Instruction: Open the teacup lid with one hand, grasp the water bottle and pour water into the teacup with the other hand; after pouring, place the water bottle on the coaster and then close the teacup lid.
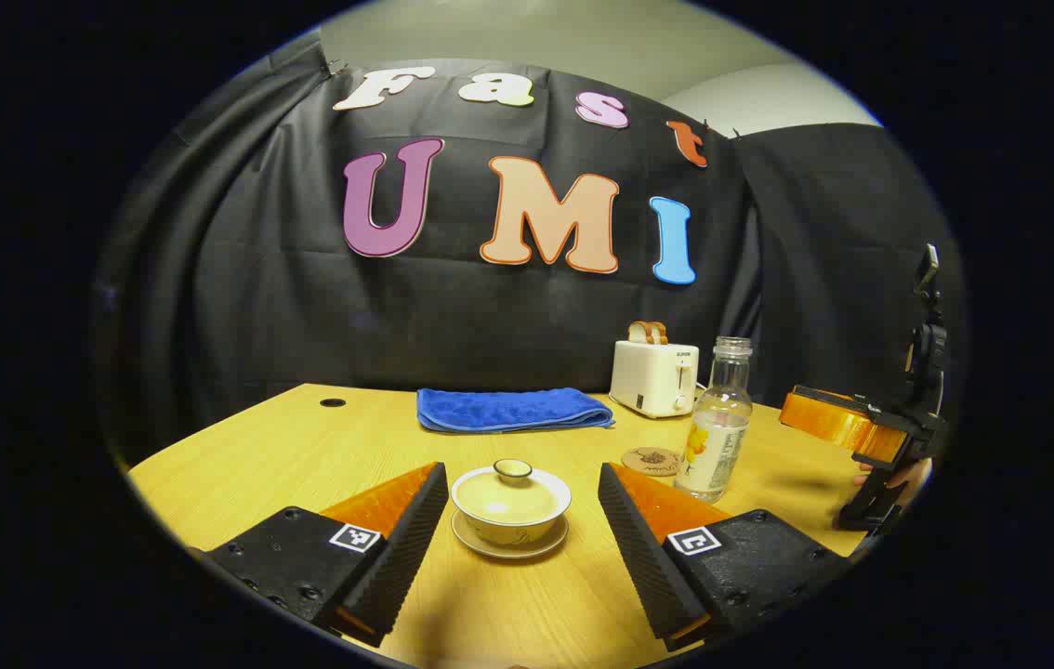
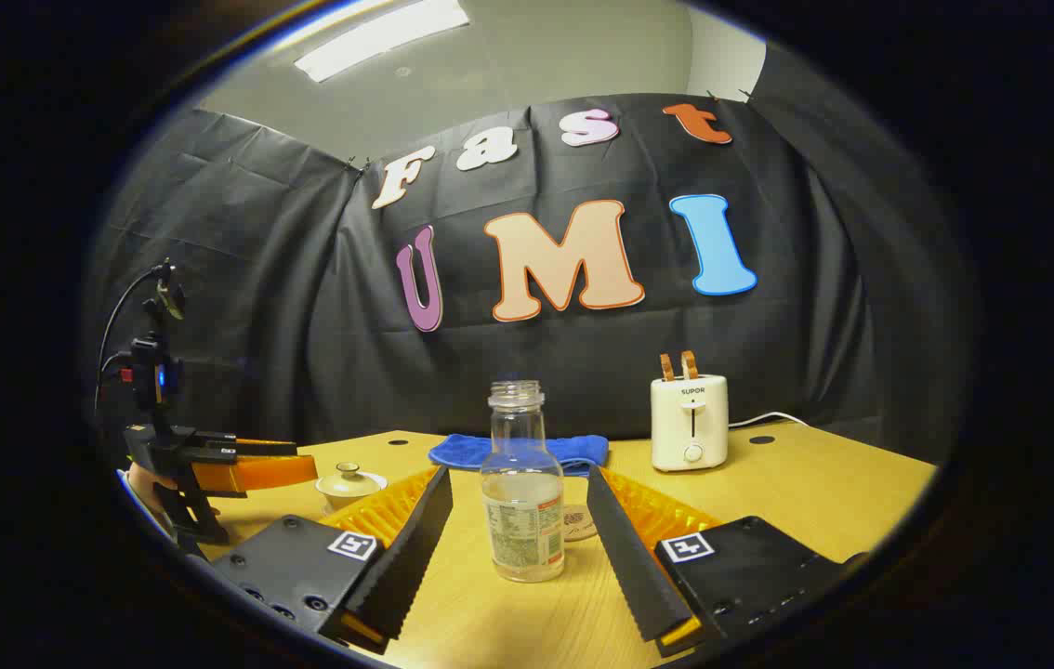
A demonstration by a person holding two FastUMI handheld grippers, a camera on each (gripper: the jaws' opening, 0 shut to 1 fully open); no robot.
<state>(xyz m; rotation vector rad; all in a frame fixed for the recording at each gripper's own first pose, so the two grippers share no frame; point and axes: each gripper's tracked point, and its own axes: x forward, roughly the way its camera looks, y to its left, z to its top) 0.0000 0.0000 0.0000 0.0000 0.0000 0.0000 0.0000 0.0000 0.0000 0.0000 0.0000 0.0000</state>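
Right gripper view — spread right hand-held gripper [image 2: 518, 557] flanking water bottle [image 2: 521, 483], coaster [image 2: 576, 522] half hidden behind — teacup [image 2: 349, 483] partly blocked.

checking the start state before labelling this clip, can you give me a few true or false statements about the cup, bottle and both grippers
1. The lid sits on the cream ceramic teacup. True.
2. The clear plastic water bottle stands on the round cork coaster. False: it stands on the wooden table beside the coaster.
3. The left gripper is open with the teacup between its fingers, untouched. True.
4. The right gripper is shut on the bottle. False: its fingers stand apart from it.
5. The bottle has a cap on. False: its mouth is open.
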